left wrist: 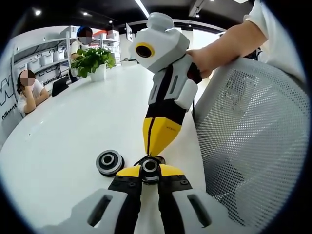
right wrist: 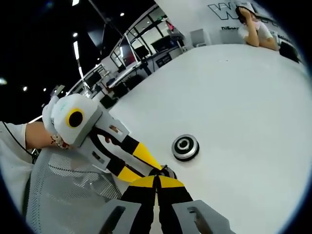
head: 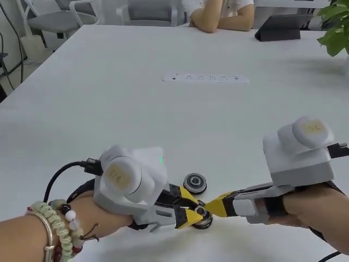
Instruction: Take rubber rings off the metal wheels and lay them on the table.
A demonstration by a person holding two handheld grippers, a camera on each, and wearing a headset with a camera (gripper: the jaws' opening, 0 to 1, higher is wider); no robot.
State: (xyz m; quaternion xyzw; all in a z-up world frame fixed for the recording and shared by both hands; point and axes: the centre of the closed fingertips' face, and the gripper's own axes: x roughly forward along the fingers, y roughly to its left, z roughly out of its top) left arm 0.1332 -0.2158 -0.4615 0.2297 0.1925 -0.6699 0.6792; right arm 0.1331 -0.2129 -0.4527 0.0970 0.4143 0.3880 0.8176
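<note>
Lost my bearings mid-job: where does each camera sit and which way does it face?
Head view: on the headset, looking down at the table; both forearms show, left gripper and right gripper meeting at the clamped wheel.
Left gripper view: on the left gripper, facing the right gripper and forearm; own jaws flank the clamped wheel.
Right gripper view: on the right gripper, facing the left gripper and wrist; own jaws shut.
Shared: all three show the loose wheel.
</note>
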